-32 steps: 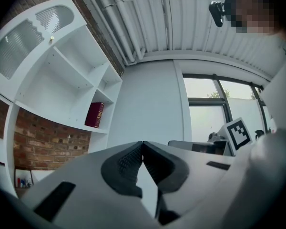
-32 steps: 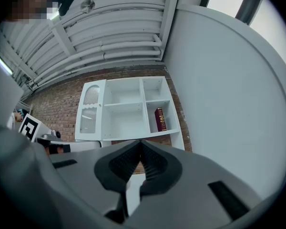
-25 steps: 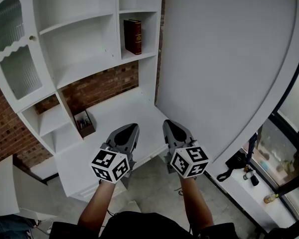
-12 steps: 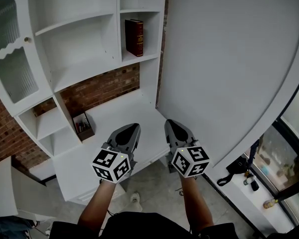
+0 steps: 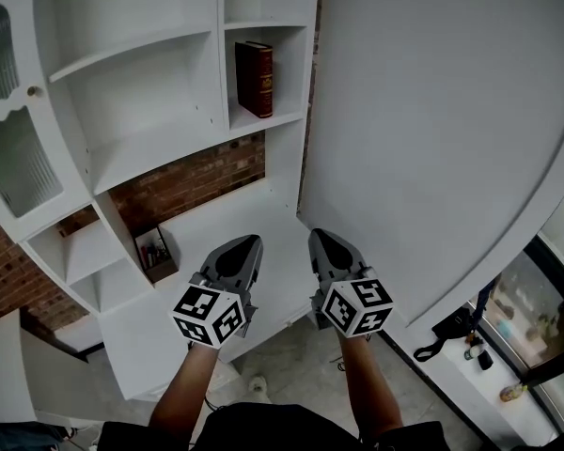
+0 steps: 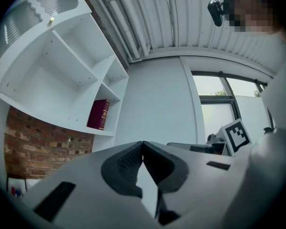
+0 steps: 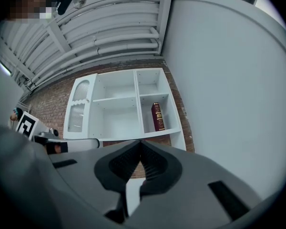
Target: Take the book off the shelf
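**In the narrow right-hand compartment: book untouched, both claws shut**

Low at the left, the left gripper (image 5: 251,242) has its jaws pressed together on nothing, well apart from the shelf unit (image 5: 160,139). The book (image 5: 254,79) stands upright in the narrow compartment, close to its left wall, spine out. Likely a stiff hardback with some weight and a smooth cover that could slip. Best taken across the spine, a pad on each cover; the free space is on its right side. It is thick and dark red, with gold bands on the spine. The right gripper (image 5: 318,237) is also closed and empty.
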